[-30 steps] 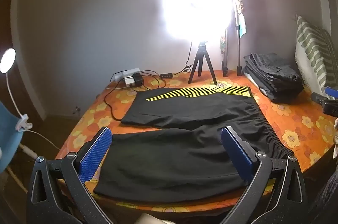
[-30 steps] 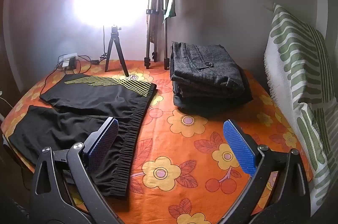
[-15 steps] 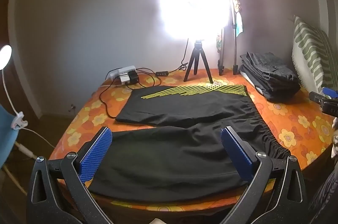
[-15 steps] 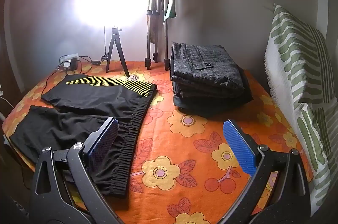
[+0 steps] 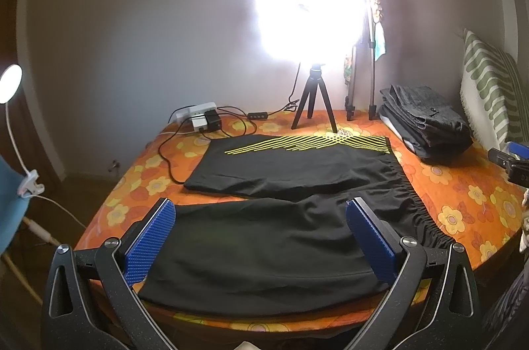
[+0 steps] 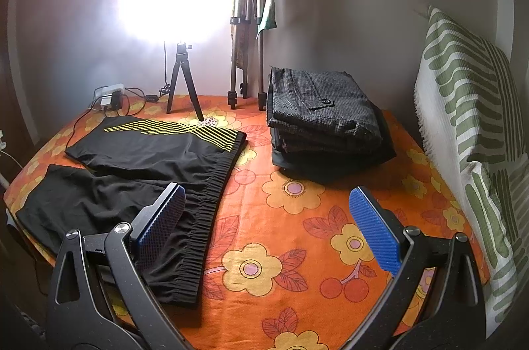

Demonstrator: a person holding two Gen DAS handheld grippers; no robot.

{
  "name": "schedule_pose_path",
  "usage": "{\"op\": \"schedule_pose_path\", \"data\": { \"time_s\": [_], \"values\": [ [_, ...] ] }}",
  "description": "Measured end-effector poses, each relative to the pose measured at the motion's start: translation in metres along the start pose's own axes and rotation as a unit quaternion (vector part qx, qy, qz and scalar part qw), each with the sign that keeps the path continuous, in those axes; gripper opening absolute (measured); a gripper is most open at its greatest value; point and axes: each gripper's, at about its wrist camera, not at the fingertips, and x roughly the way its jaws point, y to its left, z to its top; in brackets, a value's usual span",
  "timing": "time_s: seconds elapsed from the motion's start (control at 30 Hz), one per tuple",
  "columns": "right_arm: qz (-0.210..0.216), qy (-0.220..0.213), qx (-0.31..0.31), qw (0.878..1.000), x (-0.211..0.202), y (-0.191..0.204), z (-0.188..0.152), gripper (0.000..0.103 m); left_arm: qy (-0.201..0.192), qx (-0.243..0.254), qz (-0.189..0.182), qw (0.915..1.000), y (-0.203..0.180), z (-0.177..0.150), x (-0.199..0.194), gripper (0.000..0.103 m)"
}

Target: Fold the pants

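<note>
Pants (image 5: 281,217) lie spread flat on the bedspread (image 6: 297,234), ready for folding; left gripper (image 5: 261,237) and right gripper (image 6: 267,227) hover spread wide, empty.

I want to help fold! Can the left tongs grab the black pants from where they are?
Probably yes. The left tongs are open and hover over the near leg of the black pants, which lie flat on the flowered cloth with nothing on top.

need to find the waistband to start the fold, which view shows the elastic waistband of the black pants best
The right wrist view: the elastic waistband runs unobstructed from the yellow stripes to the near edge. The left wrist view shows the same waistband only toward the right, more foreshortened.
</note>
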Motion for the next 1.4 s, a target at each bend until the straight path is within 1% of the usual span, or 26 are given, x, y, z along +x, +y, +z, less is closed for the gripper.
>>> {"op": "schedule_pose_path", "data": {
  "time_s": [1.3,1.4],
  "values": [
    [0.003,-0.002,-0.002,1.000,-0.0032,0.0050,0.0041,0.100,-0.003,-0.002,0.002,1.0000,0.0026,0.0001,-0.0004,0.103],
    [0.005,-0.002,-0.003,1.000,-0.0032,0.0062,0.0061,0.098,-0.003,-0.003,0.002,1.0000,0.0033,-0.0002,-0.0003,0.103]
  ]
}}
